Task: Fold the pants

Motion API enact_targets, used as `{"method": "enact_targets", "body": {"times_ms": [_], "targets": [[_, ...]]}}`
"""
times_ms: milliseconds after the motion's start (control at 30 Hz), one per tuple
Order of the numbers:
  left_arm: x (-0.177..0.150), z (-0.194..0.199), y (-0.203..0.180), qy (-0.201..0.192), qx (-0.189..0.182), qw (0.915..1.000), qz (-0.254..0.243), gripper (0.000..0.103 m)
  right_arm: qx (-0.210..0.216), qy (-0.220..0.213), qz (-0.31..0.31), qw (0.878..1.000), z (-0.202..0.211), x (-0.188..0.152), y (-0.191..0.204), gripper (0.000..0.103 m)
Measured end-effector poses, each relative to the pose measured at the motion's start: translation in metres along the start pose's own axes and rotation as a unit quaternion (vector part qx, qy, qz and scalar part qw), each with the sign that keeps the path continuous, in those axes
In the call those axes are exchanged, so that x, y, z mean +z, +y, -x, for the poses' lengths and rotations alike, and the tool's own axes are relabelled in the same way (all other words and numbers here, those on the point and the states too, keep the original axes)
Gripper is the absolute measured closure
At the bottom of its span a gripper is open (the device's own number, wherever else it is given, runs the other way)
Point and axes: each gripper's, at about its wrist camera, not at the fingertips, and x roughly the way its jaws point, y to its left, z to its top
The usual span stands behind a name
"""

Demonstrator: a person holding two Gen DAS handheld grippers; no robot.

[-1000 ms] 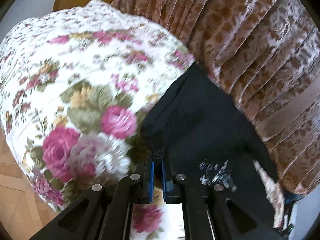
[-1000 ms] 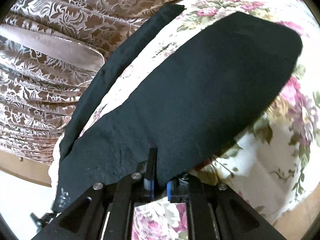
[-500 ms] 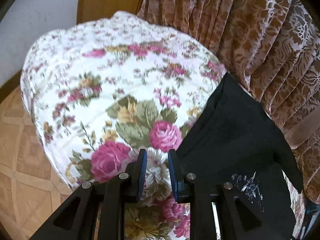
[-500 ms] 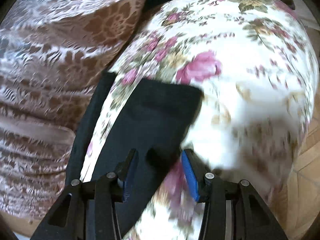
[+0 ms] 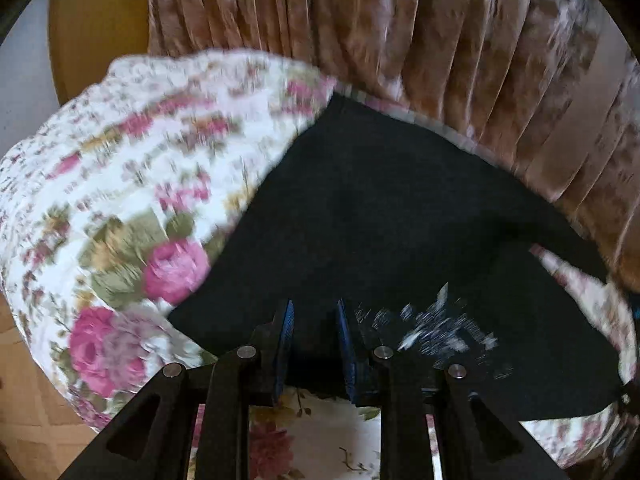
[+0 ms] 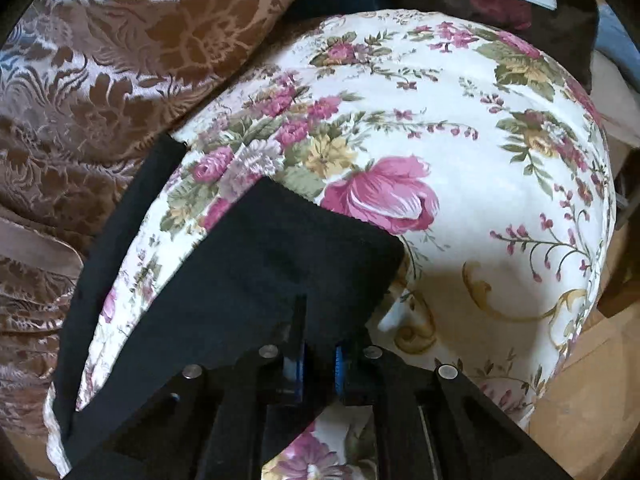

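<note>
Black pants (image 5: 400,232) lie flat on a flowered bedspread (image 5: 132,184), along the side next to the brown patterned curtain (image 5: 440,40). White print on the fabric sits just right of the left tool (image 5: 314,316). In the right wrist view a squared end of the pants (image 6: 280,264) lies on the spread, and a second dark strip (image 6: 120,240) runs along the curtain-side edge.

Handling, my read: light, limp knit or cotton, no stiffness, will drape and sag from any pinch point. Not fragile and not slippery, but it will drag on the spread and bunch if pulled sideways. Best holds are edges and corners: the hem or waist end, both layers together, one tool per corner so the fold line stays straight.

Tool state:
- Left tool: narrow gap, nothing pinched; pants lie under and ahead of the tips. View is motion-blurred.
- Right tool (image 6: 318,344): clamped down on the near edge of the squared pants end; fabric runs in between the pads.

Versus a second ago:
- Left tool was pinched on a pants edge; it has since let go and shifted over the fabric.
- Right tool let go, opened wide, and has re-gripped at the squared end.
- Pants now look doubled over, a shorter panel than the long spread-out leg seen earlier.
</note>
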Motion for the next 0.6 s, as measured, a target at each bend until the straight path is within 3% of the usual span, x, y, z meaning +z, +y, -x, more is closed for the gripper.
{"method": "enact_targets", "body": {"times_ms": [100, 233, 333, 433, 600], "targets": [[-0.003, -0.02, 0.001, 0.036, 0.017, 0.9992, -0.004, 0.081, 0.006, 0.0, -0.013, 1.0, 0.002, 0.002, -0.004, 0.088], [0.011, -0.008, 0.004, 0.022, -0.001, 0.9998, -0.001, 0.081, -0.017, -0.03, -0.004, 0.999, 0.03, 0.004, 0.002, 0.055], [0.034, 0.001, 0.013, 0.005, -0.034, 0.9991, 0.024, 0.075, -0.017, -0.066, 0.02, 0.997, 0.053, 0.003, 0.021, 0.05], [0.062, 0.002, 0.017, -0.008, -0.061, 0.9967, 0.053, 0.075, 0.024, -0.073, 0.051, 0.996, 0.066, -0.006, 0.053, 0.046], [0.115, -0.025, 0.018, 0.006, -0.103, 0.9918, 0.075, 0.075, 0.115, -0.016, 0.138, 0.984, 0.049, -0.041, 0.137, 0.046]]}}
